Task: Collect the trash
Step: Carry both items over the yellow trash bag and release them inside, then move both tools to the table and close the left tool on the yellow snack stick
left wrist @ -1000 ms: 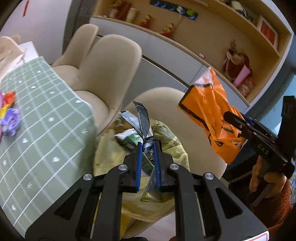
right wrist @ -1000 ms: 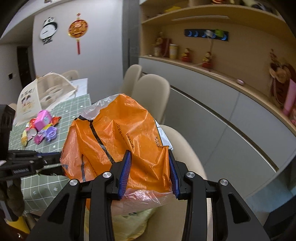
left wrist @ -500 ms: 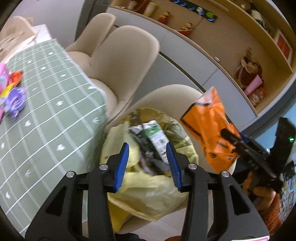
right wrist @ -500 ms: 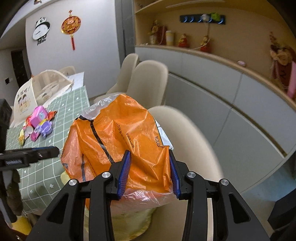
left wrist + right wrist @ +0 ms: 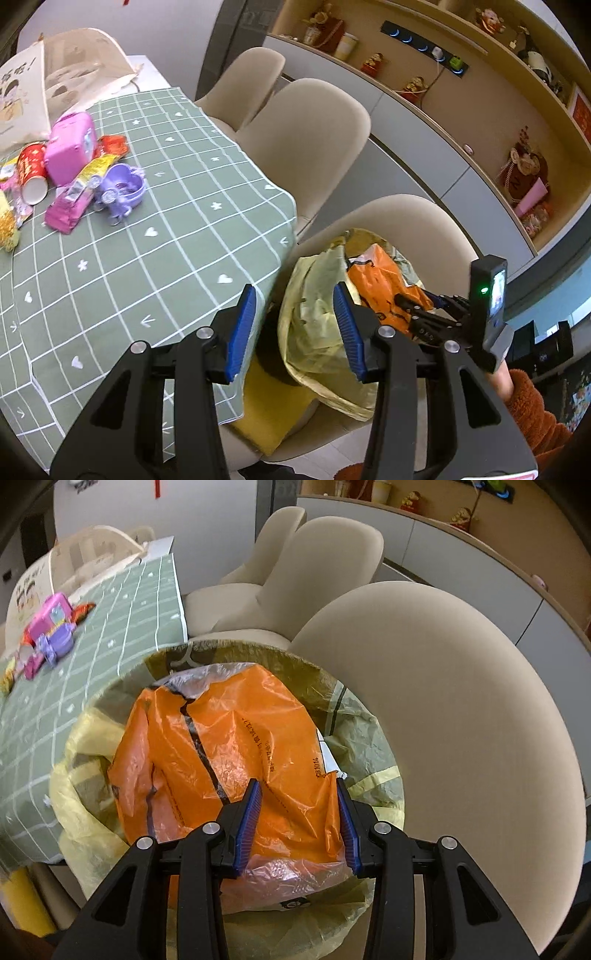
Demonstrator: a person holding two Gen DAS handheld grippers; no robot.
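A bin lined with a yellow bag (image 5: 314,332) (image 5: 85,746) stands on a beige chair beside the table. An orange plastic bag (image 5: 221,746) (image 5: 376,273) sits down in its mouth. My right gripper (image 5: 297,786) (image 5: 410,306) still has the bag's near end between its blue pads, and its jaws are opening. My left gripper (image 5: 295,295) hovers open and empty over the table corner and the bin's left rim. Wrappers (image 5: 68,206), a red cup (image 5: 31,170), a pink box (image 5: 72,147) and a purple toy (image 5: 118,186) lie on the green checked tablecloth (image 5: 166,240).
Two more beige chairs (image 5: 306,129) stand along the table's far side. A paper carrier bag (image 5: 48,74) stands at the table's far end. A yellow block (image 5: 273,417) lies under the table edge. Cabinets and shelves with ornaments (image 5: 524,166) run along the wall.
My left gripper let a dark wrapper drop into the bin, opened, and swung left towards the table. My right gripper came down and lowered the orange bag into the bin.
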